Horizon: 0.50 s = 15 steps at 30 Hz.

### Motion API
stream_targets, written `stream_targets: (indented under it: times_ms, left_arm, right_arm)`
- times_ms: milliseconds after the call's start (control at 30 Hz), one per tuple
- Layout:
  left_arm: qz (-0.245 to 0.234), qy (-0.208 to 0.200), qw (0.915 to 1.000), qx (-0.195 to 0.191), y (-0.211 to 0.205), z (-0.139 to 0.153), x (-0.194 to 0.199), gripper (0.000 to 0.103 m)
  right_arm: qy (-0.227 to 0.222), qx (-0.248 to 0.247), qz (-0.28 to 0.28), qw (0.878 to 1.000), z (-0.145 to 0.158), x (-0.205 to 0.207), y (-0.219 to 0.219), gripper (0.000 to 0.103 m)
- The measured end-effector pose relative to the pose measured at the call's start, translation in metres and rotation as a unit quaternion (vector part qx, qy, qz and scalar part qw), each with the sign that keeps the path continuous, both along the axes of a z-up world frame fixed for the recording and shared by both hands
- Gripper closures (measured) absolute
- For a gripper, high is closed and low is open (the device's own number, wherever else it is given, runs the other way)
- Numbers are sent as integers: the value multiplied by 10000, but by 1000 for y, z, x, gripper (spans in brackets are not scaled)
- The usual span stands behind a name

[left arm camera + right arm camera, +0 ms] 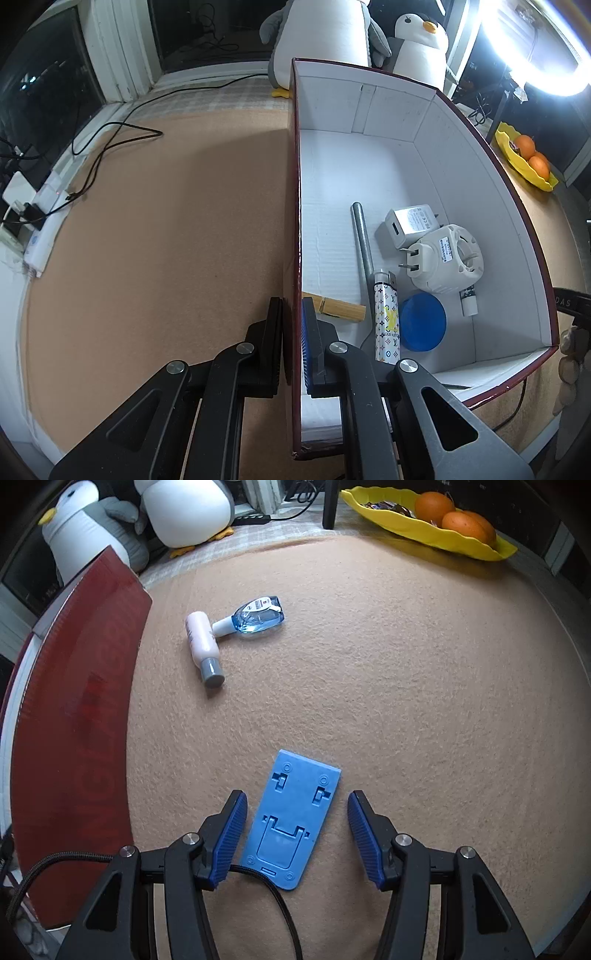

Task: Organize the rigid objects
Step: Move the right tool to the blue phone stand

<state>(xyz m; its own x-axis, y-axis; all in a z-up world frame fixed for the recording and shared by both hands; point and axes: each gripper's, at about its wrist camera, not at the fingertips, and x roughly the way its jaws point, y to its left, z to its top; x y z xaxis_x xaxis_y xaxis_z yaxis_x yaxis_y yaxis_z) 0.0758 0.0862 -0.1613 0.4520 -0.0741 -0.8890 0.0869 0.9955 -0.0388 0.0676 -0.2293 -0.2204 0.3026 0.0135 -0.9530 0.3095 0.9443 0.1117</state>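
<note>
My left gripper (293, 332) is shut on the left wall of the red box (295, 206), one finger outside and one inside. Inside on the white floor lie a grey rod (362, 240), a patterned lighter (386, 317), a blue round lid (423, 321), two white plug adapters (443, 254), and a wooden clip (338, 306). In the right wrist view my right gripper (295, 827) stands open low over the mat, straddling a flat blue plastic stand (293, 819) without touching it. Farther off lie a white bottle (203, 646) and a small blue bottle (256, 618).
The box's red outer wall (74, 720) rises at the left of the right wrist view. A yellow dish (424, 524) with oranges sits at the back right; plush penguins (184, 509) stand behind. A black cable (110, 140) runs over the tan mat.
</note>
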Motion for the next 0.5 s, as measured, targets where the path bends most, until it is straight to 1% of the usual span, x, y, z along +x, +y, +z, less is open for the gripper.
stream_targets:
  times_ms: [67, 100, 200, 267, 333, 500]
  left_arm:
    - [-3, 0, 10000, 1, 0, 0, 0, 95]
    - [1, 0, 10000, -2, 0, 0, 0, 95]
    - [0, 0, 10000, 1, 0, 0, 0, 95]
    - [-1, 1, 10000, 1, 0, 0, 0, 95]
    - [3, -1, 10000, -1, 0, 0, 0, 95]
    - [18, -4, 10000, 7, 1, 0, 0, 95]
  right_arm:
    - [17, -100, 86, 9999, 0, 1, 5, 51]
    - [31, -205, 158, 9997, -1, 1, 7, 54]
    - [52, -356, 423, 9985, -1, 0, 11, 58]
    - [83, -371, 558, 9977, -1, 0, 9, 60]
    - [114, -411, 638, 9971, 0, -1, 7, 66]
    - [24, -317, 671, 9972, 2, -8, -4, 70]
